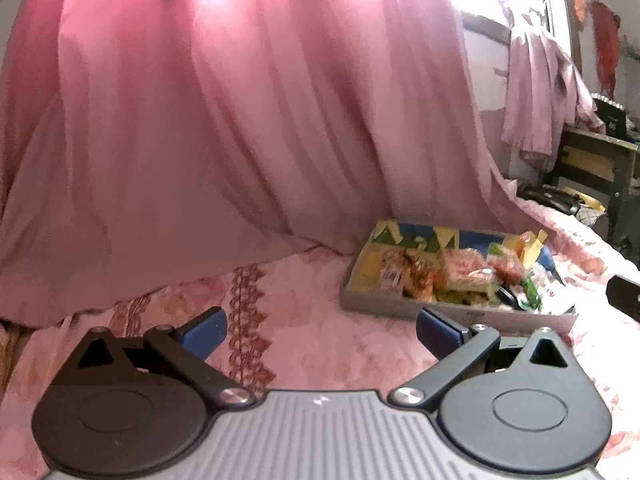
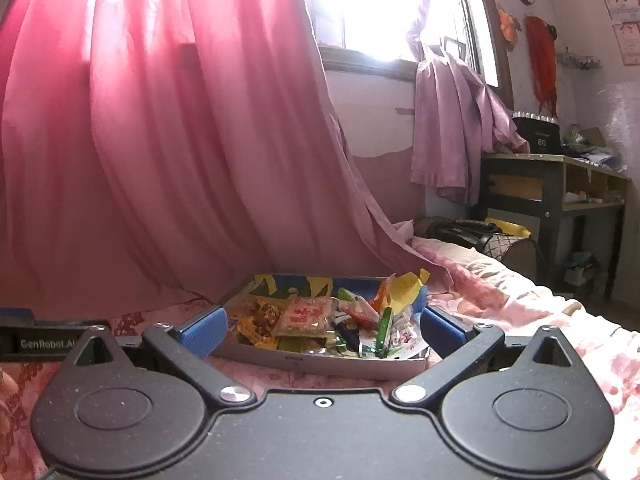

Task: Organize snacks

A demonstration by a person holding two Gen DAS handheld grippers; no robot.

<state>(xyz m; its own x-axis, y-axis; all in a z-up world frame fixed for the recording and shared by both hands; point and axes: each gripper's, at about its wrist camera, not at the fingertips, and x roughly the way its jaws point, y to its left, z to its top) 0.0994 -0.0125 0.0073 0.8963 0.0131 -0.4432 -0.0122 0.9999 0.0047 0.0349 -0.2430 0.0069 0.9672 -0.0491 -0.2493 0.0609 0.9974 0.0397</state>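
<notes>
A shallow grey cardboard tray [image 2: 320,364] with a colourful lining lies on a pink bedspread, and several snack packets [image 2: 306,316] are piled in it. It also shows in the left wrist view [image 1: 376,304] to the right, with the packets [image 1: 460,272] inside. My right gripper [image 2: 322,330] is open and empty, its blue pads on either side of the tray's near edge. My left gripper [image 1: 322,330] is open and empty over the bedspread, left of the tray. The right gripper's edge [image 1: 624,296] shows at the far right of the left wrist view.
A pink curtain [image 2: 160,160] hangs behind the tray down to the bed. A dark wooden desk [image 2: 560,184] stands at the right by the window. A dark bag [image 2: 464,232] lies past the bed's far end. The flowered bedspread [image 1: 320,352] spreads around the tray.
</notes>
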